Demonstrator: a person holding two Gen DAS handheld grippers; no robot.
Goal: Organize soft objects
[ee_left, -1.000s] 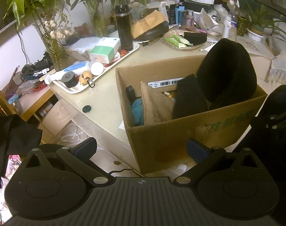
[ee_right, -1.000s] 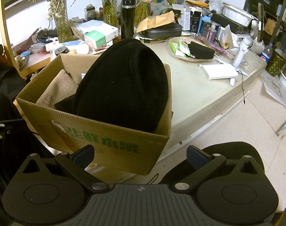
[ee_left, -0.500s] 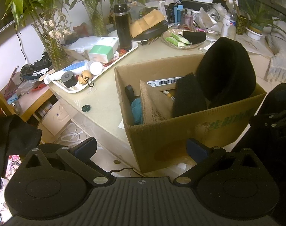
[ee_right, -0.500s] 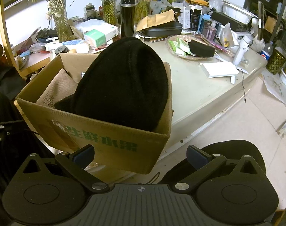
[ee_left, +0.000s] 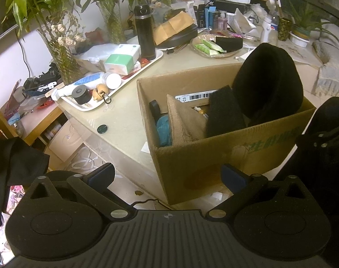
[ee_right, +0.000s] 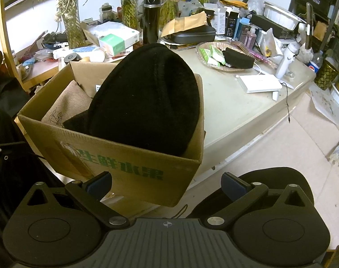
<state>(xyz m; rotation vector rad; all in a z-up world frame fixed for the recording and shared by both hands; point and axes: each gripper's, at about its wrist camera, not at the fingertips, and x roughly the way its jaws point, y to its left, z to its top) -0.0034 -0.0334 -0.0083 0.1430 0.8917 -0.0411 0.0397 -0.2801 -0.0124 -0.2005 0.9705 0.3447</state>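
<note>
A cardboard box [ee_left: 214,154] with green print stands at the table's near edge; it also shows in the right wrist view [ee_right: 115,154]. In it stand a big black knit hat [ee_left: 267,80], also seen in the right wrist view [ee_right: 147,98], a black sponge-like piece [ee_left: 225,114], a beige cloth bag [ee_left: 185,122] and a teal soft thing [ee_left: 163,129]. My left gripper [ee_left: 167,176] is open and empty, in front of the box. My right gripper [ee_right: 167,182] is open and empty, at the box's near right corner.
A white tray [ee_left: 115,89] with bottles and boxes lies left of the box. A black flask [ee_left: 144,33] and plant vases stand behind. A dish [ee_right: 225,58] with packets and a black case, a white device [ee_right: 258,83] and cluttered items fill the back right.
Both grippers have drifted only slightly; the box and its contents look the same. Both stay open.
</note>
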